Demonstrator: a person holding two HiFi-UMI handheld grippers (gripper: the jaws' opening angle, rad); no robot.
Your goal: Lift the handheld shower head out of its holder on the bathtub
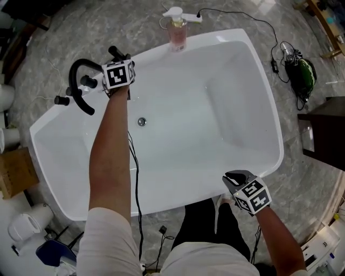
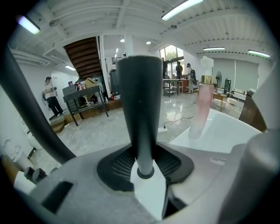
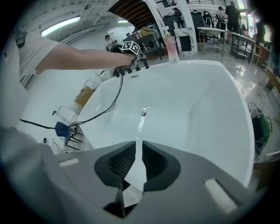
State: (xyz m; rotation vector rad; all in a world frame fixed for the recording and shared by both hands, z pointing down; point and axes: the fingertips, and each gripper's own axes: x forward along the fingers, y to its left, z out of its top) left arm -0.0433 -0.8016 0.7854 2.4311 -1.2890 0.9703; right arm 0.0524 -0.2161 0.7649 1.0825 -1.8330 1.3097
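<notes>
The left gripper (image 2: 142,154) seemingly pinches, between ribbed dark pads (image 2: 117,165), the smooth matte-black cylindrical shower head (image 2: 140,100), which stands upright. The right gripper (image 3: 138,151), pressed together and empty, hangs over the glossy white bathtub (image 3: 210,109).

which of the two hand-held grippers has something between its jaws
The left hand-held gripper: its jaws grip the dark shower head handle at the rim of the bathtub. The right hand-held gripper, over the near rim, holds nothing.

Under me lies a grey marbled floor (image 1: 64,32), with a brown cardboard box (image 1: 16,172) at my left and a dark cabinet (image 1: 326,132) at my right. Further off I see a brown staircase (image 2: 83,57) and long white ceiling lamps (image 2: 186,8).
</notes>
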